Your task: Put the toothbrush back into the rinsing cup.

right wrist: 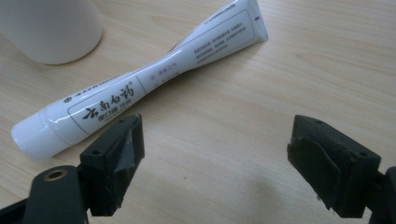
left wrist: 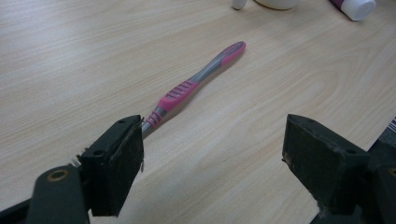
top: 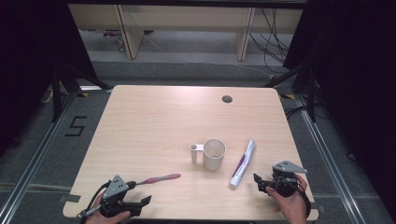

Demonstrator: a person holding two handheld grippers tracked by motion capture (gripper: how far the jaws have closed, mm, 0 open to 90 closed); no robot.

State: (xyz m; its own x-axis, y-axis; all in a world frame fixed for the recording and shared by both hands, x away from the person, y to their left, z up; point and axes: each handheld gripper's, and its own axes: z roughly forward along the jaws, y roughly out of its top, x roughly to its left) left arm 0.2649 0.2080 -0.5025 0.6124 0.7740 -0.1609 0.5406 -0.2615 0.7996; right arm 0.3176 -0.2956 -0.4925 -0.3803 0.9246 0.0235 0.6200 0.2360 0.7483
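A pink and grey toothbrush (top: 156, 178) (left wrist: 187, 88) lies flat on the wooden table (top: 154, 121), near its front left. My left gripper (top: 140, 192) (left wrist: 212, 154) stands open just short of it, and the brush's near end passes behind one jaw. A white toothpaste tube (top: 243, 163) (right wrist: 140, 84) lies to the right of a white cup (top: 214, 153) (right wrist: 51, 28), cap end toward me. My right gripper (top: 258, 183) (right wrist: 215, 158) is open close to the tube's cap, with bare table between its jaws.
The cup has a side handle (top: 194, 152) pointing left. A round cable hole (top: 227, 99) sits near the table's far edge. Dark curtains flank the table, and shelving and cables stand on the floor beyond it.
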